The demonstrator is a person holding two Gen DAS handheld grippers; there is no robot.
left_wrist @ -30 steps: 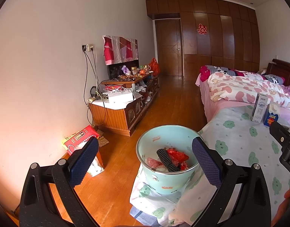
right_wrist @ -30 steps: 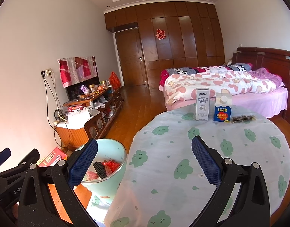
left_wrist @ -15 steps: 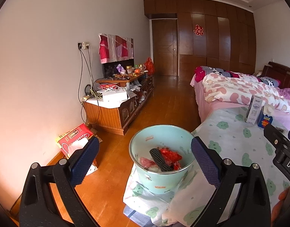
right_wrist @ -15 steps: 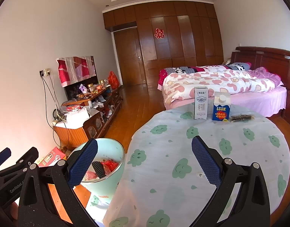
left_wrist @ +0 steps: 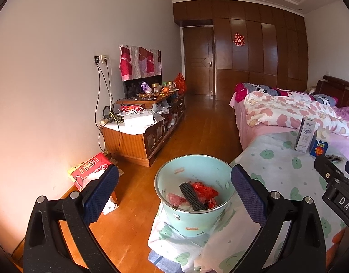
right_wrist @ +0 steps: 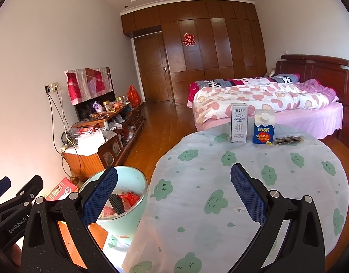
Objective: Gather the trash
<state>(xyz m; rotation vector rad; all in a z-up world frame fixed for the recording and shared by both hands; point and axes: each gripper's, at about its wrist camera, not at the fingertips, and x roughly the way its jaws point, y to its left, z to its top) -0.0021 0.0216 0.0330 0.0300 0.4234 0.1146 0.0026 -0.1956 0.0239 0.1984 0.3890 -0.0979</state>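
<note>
left hand-held gripper [left_wrist: 174, 193]: jaws wide, empty | right hand-held gripper [right_wrist: 174, 193]: same

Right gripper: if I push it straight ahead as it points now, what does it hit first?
Nothing close: the open right gripper looks across bare tablecloth. Straight on, it would probably first meet the white milk carton at the far edge, or pass just left of it; depth is hard to judge.

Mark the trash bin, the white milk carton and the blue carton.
trash bin [left_wrist: 198, 221], left wrist view, outer front wall.
white milk carton [right_wrist: 238, 125], right wrist view, front face.
blue carton [right_wrist: 263, 132], right wrist view, front label.
</note>
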